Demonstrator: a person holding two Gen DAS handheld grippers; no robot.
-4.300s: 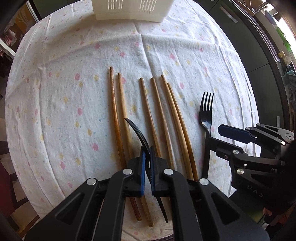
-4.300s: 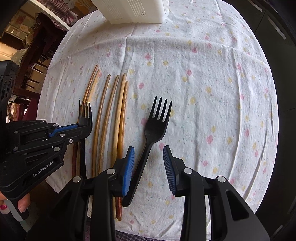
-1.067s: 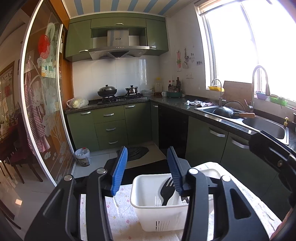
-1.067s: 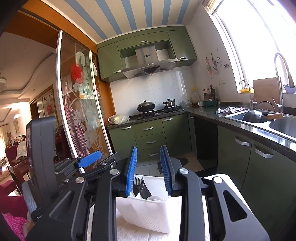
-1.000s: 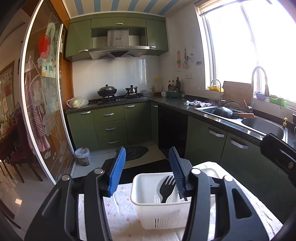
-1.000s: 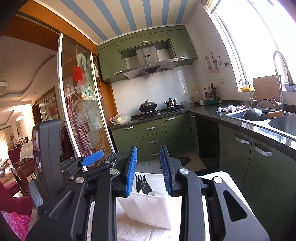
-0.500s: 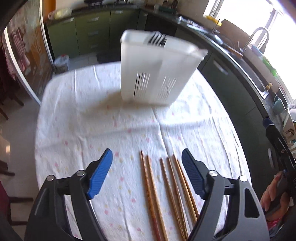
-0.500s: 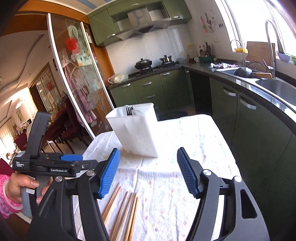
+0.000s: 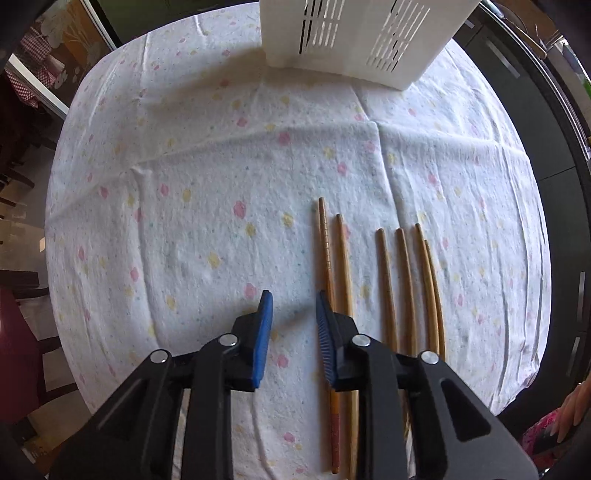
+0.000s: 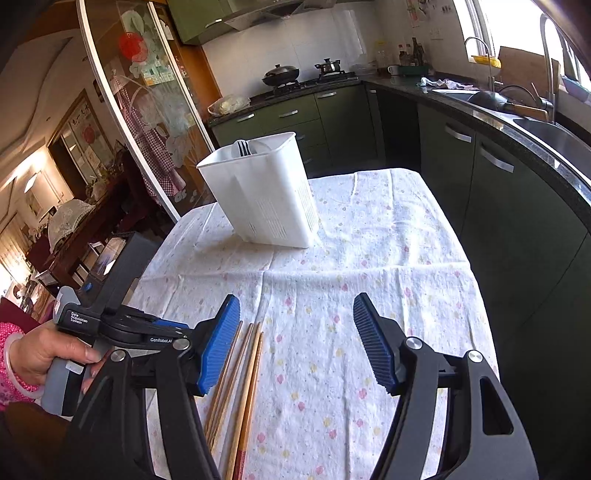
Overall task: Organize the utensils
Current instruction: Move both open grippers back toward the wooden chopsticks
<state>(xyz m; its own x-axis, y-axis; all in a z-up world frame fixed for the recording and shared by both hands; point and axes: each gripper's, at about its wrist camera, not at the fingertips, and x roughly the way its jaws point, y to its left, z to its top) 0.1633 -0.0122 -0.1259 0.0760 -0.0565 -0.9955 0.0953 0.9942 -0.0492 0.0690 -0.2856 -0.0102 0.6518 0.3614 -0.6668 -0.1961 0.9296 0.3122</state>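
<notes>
Several wooden chopsticks (image 9: 388, 280) lie side by side on the flowered tablecloth (image 9: 207, 192); they also show in the right wrist view (image 10: 243, 373). A white slotted utensil holder (image 9: 354, 33) stands at the far side; in the right wrist view (image 10: 266, 195) black fork tines (image 10: 243, 147) stick out of it. My left gripper (image 9: 293, 325) is open and empty, low over the cloth, its right finger beside the leftmost chopstick pair. My right gripper (image 10: 295, 339) is wide open and empty, above the cloth to the right of the chopsticks.
The table edge drops off to the right toward dark green cabinets (image 10: 517, 192) and a counter with a sink (image 10: 554, 129). The left gripper's body and the hand holding it (image 10: 44, 354) sit at the left in the right wrist view. Chairs stand left of the table.
Both grippers have dropped from the holder, where the forks were left, back toward the near side of the table. The left one tilted down over the chopsticks and narrowed its opening.
</notes>
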